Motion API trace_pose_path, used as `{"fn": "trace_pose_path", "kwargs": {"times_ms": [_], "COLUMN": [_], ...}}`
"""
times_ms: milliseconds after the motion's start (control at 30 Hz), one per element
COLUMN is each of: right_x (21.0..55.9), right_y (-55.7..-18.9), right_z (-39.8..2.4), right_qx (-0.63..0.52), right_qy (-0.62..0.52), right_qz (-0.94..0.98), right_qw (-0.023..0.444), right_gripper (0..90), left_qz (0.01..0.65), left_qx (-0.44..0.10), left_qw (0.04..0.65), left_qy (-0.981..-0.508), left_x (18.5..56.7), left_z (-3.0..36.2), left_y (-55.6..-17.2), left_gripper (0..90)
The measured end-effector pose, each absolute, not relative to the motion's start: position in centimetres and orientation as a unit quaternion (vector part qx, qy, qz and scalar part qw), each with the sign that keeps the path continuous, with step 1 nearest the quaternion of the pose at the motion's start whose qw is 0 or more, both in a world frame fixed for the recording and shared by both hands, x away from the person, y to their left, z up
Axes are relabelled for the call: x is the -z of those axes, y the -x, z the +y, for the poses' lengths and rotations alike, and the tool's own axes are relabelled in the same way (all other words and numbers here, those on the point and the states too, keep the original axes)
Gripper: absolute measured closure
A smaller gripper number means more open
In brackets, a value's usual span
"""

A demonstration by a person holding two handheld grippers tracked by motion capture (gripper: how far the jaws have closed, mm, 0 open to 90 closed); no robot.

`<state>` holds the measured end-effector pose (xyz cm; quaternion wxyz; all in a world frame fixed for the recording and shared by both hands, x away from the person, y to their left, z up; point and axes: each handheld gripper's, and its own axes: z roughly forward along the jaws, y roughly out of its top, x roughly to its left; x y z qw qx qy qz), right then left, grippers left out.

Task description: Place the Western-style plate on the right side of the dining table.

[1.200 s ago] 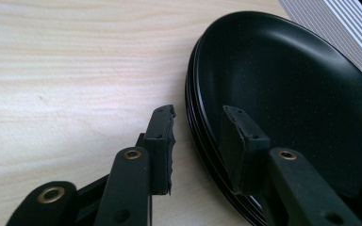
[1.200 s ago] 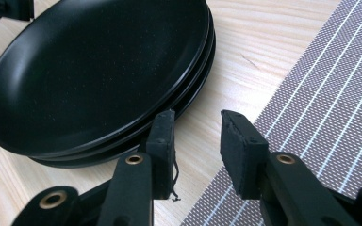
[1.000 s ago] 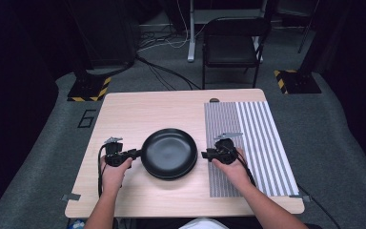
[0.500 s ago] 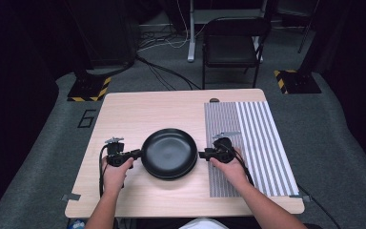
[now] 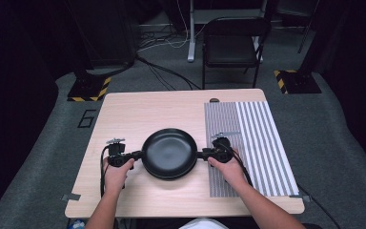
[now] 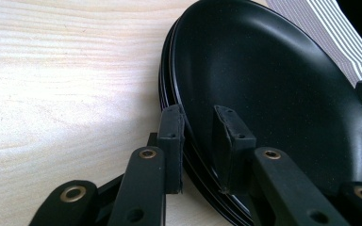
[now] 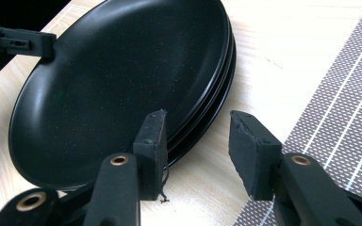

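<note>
Plates (image 5: 169, 152) hide the table beneath; left jaws clench their rim, right jaws released, opening.

One mark reads here: a big "6" (image 5: 86, 118), outlined in dark tape on the grey floor (image 5: 52, 157) just left of the table (image 5: 138, 109), seen from the high view. Its top points away from the camera. The plates, the striped mat and the grippers carry no lettering, brand or number that can be made out in any view.
</note>
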<state>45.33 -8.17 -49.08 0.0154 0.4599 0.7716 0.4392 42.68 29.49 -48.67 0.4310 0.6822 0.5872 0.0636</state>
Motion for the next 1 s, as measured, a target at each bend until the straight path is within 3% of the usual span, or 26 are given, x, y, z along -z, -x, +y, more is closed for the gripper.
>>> {"fn": "trace_pose_path", "kwargs": {"times_ms": [600, 800, 1000], "right_x": [49.7, 50.2, 49.8], "right_y": [-46.1, -46.4, -46.2], "right_z": [-8.3, -7.6, -7.2], "right_qx": [-0.455, -0.459, -0.448], "right_qy": [-0.483, -0.486, -0.485], "right_qz": [0.748, 0.741, 0.75], "right_qw": [-0.026, -0.071, -0.047], "right_gripper": [53.5, 55.3, 59.4], "left_qz": [0.591, 0.588, 0.594], "left_qx": [-0.058, -0.064, -0.061], "left_qw": [0.445, 0.436, 0.437], "left_qy": [-0.671, -0.678, -0.673], "left_x": [48.8, 48.7, 48.6], "left_z": [29.4, 29.1, 29.0], "left_y": [-42.7, -42.7, -42.8], "left_gripper": [74.1, 74.0, 72.6]}}
